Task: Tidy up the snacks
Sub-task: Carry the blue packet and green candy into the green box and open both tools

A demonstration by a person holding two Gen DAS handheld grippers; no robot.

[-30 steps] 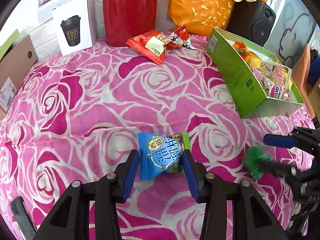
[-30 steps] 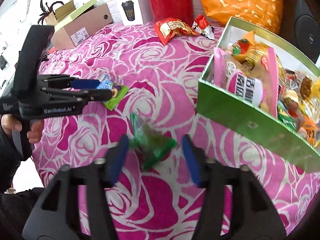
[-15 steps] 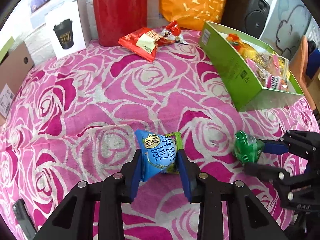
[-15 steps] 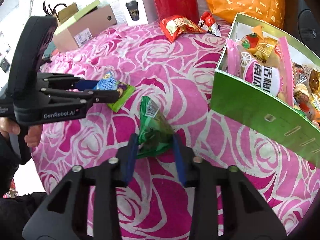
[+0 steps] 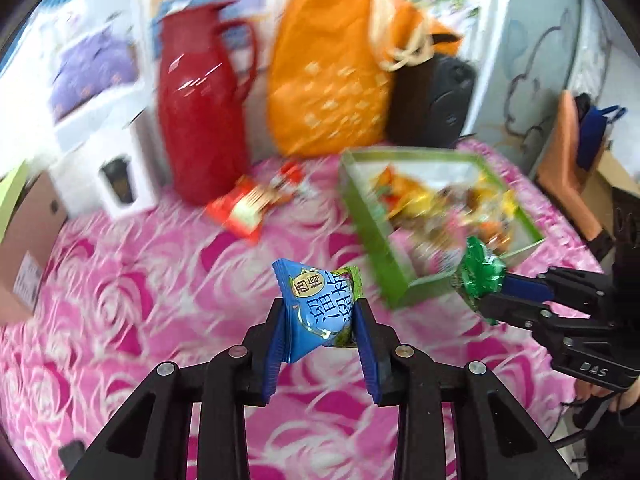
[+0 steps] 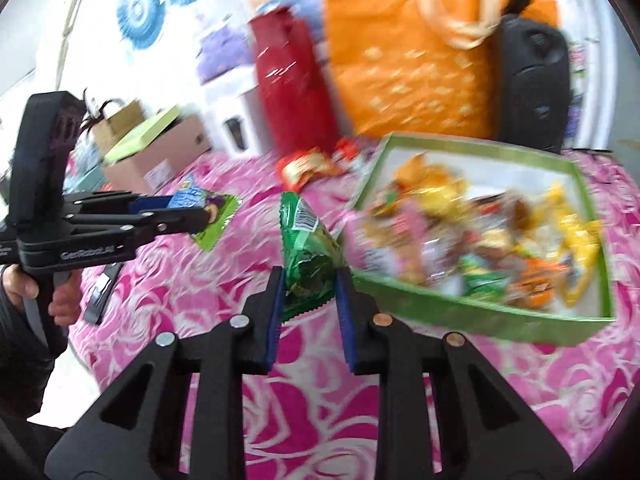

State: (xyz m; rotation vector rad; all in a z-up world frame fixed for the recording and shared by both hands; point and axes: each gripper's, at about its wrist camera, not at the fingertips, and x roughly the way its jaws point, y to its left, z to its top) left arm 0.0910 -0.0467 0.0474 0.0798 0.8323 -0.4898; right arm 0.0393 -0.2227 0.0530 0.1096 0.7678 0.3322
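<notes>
Snacks mostly sit in the green box [image 6: 460,312] already. Left gripper [image 5: 320,336] is clamped on a blue packet [image 5: 316,312], right gripper [image 6: 310,284] clamped on a green packet [image 6: 308,252], both held above the cloth near the box. Red packets [image 6: 308,166] by the jug remain to collect.

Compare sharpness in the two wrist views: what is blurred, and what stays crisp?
Left wrist view: blue candy packet and left gripper crisp, red jug and green box smeared. Right wrist view: green snack packet crisp, box contents smeared.
</notes>
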